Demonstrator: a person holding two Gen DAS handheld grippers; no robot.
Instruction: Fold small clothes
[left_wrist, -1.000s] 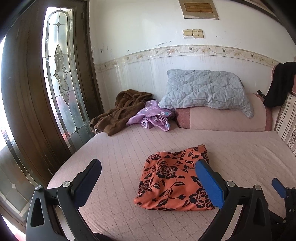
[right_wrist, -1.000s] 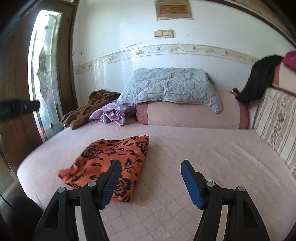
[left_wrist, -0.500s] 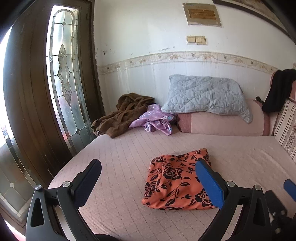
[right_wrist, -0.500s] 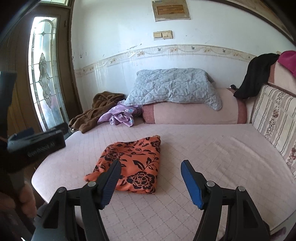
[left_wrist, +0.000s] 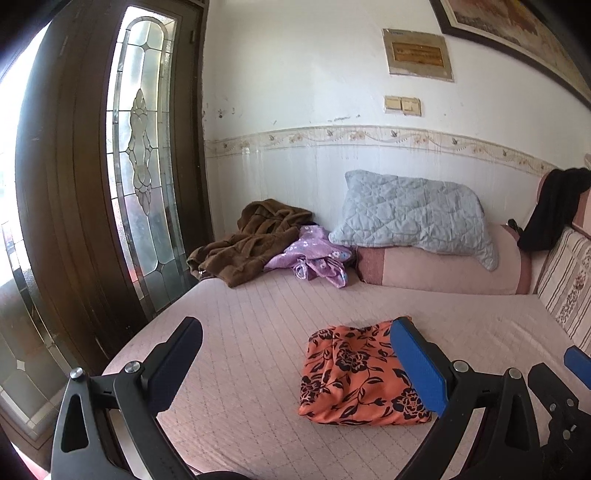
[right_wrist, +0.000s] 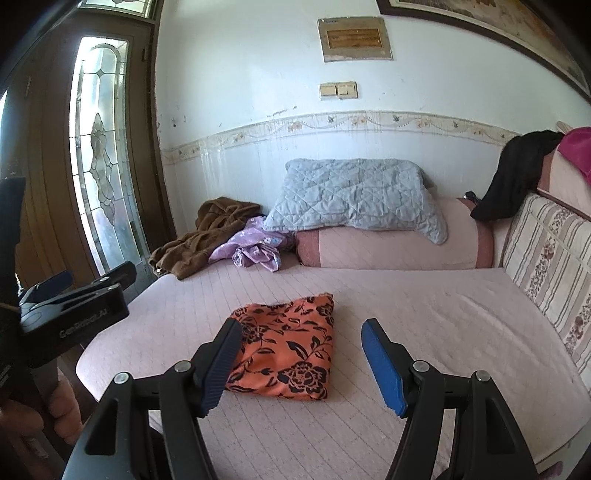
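Hidden: orange floral cloth (left_wrist: 354, 376) has its right edge behind the left gripper (left_wrist: 295, 365) finger.
Left gripper: jaws wide apart, empty.
Right gripper (right_wrist: 301, 360): jaws apart, empty, above the cloth.
Cloth: folded, lying on the pink bed (right_wrist: 424, 314).

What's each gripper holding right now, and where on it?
Nothing. Left gripper and right gripper are both open and empty; the folded orange floral cloth lies free on the bed.
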